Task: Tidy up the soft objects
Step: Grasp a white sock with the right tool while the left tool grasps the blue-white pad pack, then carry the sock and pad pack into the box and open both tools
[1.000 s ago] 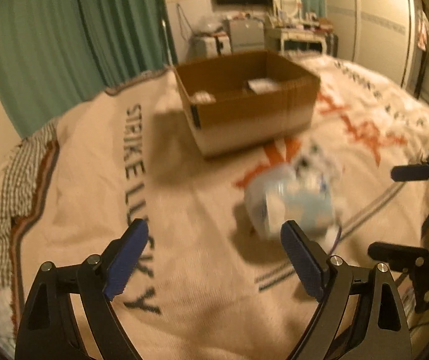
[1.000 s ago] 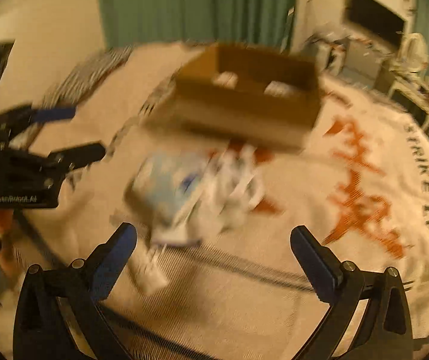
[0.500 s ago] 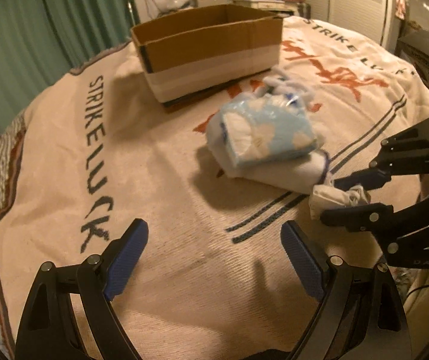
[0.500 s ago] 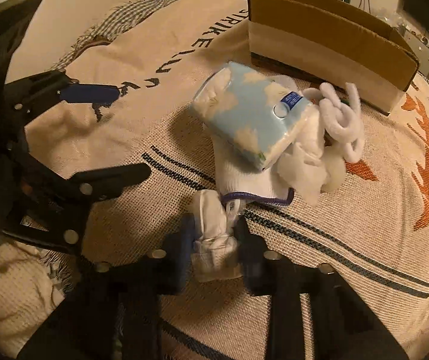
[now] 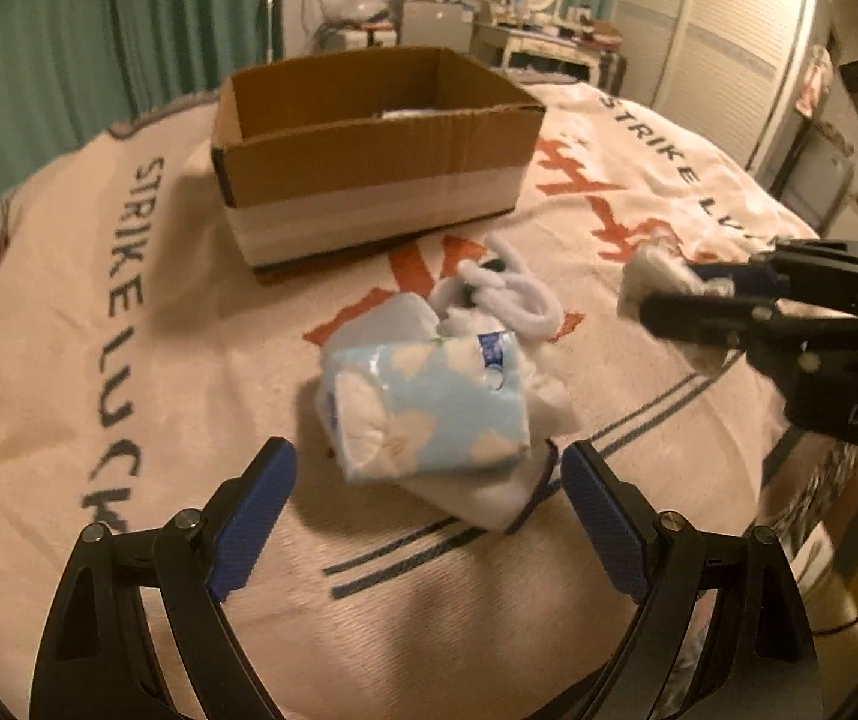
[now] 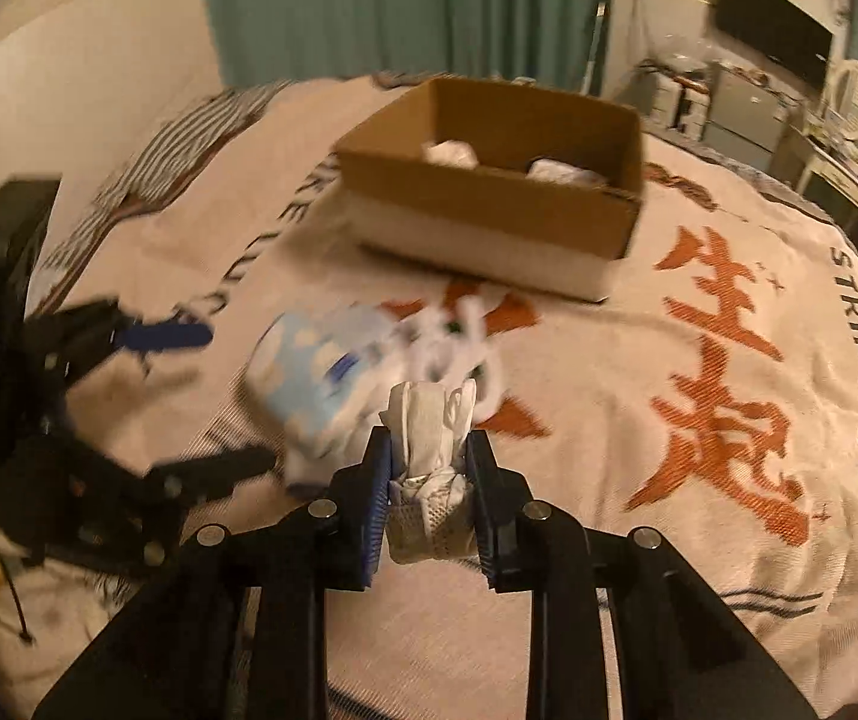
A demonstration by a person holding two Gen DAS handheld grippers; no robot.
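A light-blue tissue pack (image 5: 429,405) lies on folded white cloth (image 5: 477,489) on the bed, with a looped white cord (image 5: 519,294) behind it. My left gripper (image 5: 426,483) hovers open just in front of the pack, nothing between its blue pads. My right gripper (image 6: 429,483) is shut on a rolled white sock (image 6: 429,444), lifted above the blanket; in the left wrist view that sock (image 5: 651,276) hangs at the right in the right gripper (image 5: 669,294). The pack (image 6: 303,384) looks blurred in the right wrist view. An open cardboard box (image 5: 369,150) stands farther back.
The box (image 6: 489,198) holds a few white bundles (image 6: 450,153). A cream blanket (image 5: 129,360) with dark lettering and orange characters covers the bed. Teal curtains (image 5: 99,30), a wardrobe (image 5: 723,42) and a cluttered desk (image 5: 525,36) stand beyond the bed.
My right gripper closed on the white sock lying by the pile and lifted it off the blanket. My left gripper drew closer to the tissue pack and stayed open.
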